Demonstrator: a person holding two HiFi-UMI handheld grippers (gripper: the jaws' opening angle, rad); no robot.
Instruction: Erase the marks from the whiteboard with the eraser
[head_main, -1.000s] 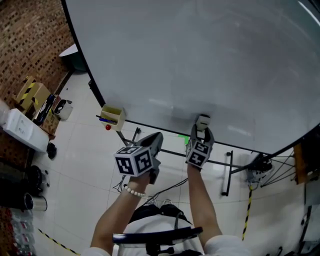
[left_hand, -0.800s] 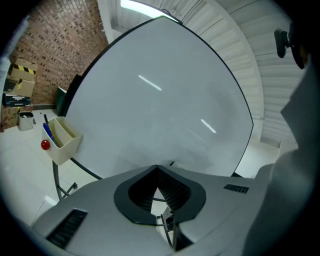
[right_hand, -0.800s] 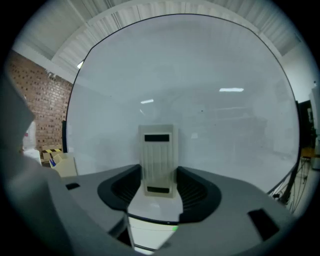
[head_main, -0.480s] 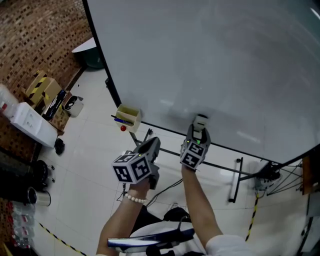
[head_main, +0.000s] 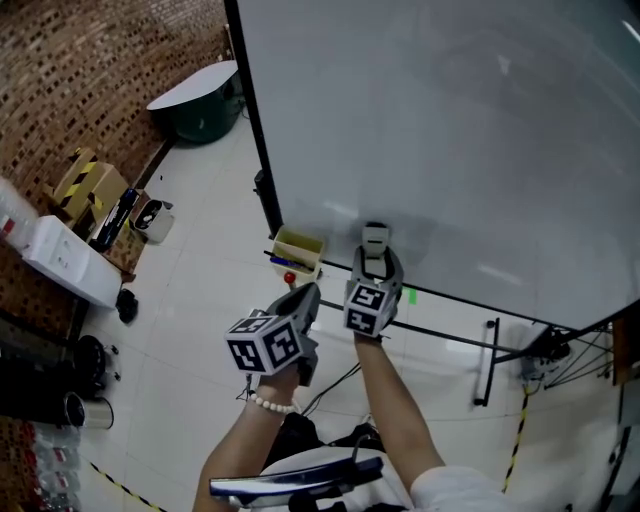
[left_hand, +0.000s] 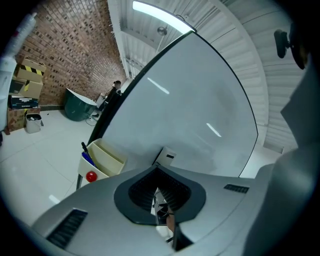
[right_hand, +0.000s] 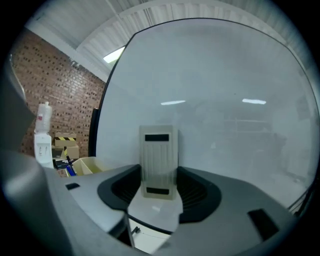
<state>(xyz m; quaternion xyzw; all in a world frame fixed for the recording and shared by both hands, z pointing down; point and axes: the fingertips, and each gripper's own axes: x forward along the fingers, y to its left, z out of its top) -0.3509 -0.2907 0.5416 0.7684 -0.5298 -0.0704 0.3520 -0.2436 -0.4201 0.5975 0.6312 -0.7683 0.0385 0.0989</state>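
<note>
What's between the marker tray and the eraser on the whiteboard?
Only bare white whiteboard separates the cream plastic marker tray from the pale rectangular eraser in the right gripper; the left gripper view shows this.

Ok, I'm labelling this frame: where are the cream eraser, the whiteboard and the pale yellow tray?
Cream rectangular eraser (right_hand: 159, 160): right gripper view, ribbed back.
Large white whiteboard (head_main: 450, 120): head view, bare surface.
Pale yellow plastic tray (left_hand: 100, 167): left gripper view, front wall.

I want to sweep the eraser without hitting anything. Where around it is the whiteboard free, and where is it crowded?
The whiteboard is bare above and to the right of the eraser in the right gripper. Lower left is crowded: the yellow marker box hangs at the board's corner, with the left gripper just below it.
</note>
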